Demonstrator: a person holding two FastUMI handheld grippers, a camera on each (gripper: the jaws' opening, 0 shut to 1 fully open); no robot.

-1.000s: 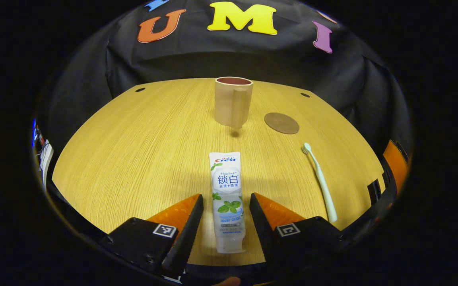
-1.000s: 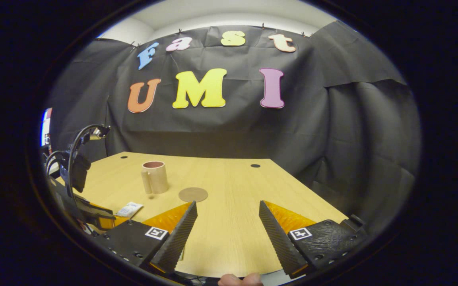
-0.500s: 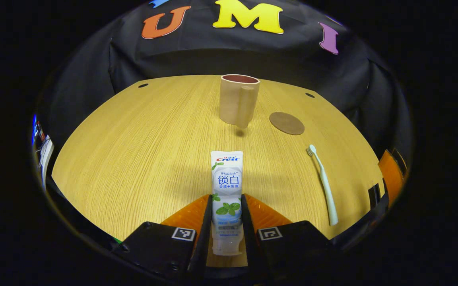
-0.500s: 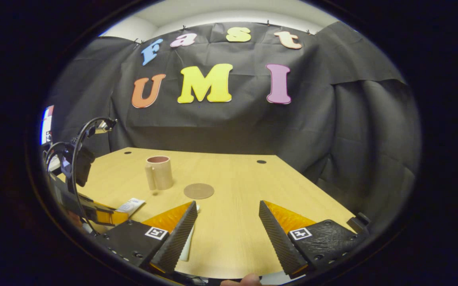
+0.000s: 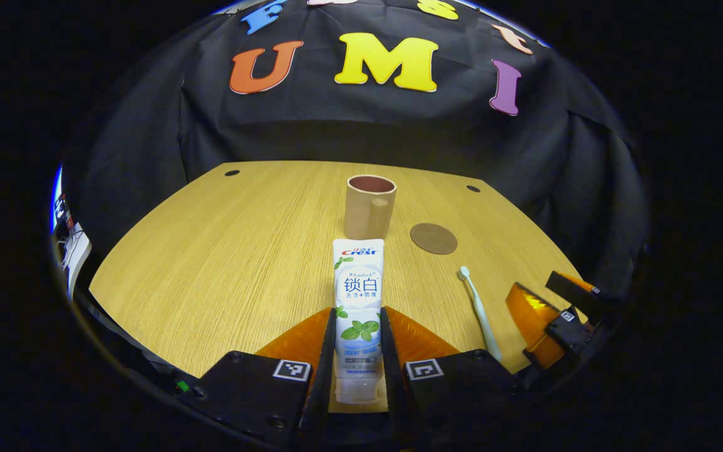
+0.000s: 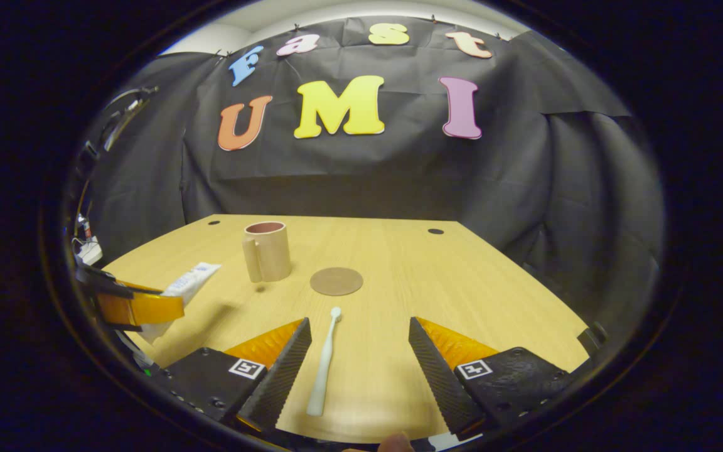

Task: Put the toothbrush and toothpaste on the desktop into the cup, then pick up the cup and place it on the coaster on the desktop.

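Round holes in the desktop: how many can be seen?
2. One round hole is near the far left corner of the desktop, the other near the far right corner. The grippers may hide others.

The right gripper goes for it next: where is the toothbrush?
In the right gripper view the toothbrush lies flat on the desktop between the open right gripper's fingers, nearer the left one, bristles toward the coaster.

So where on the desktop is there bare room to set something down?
Bare wood runs left of the cup and toothpaste to the desktop edge, and right of the coaster. It is crowded around the toothbrush, between coaster and right gripper.
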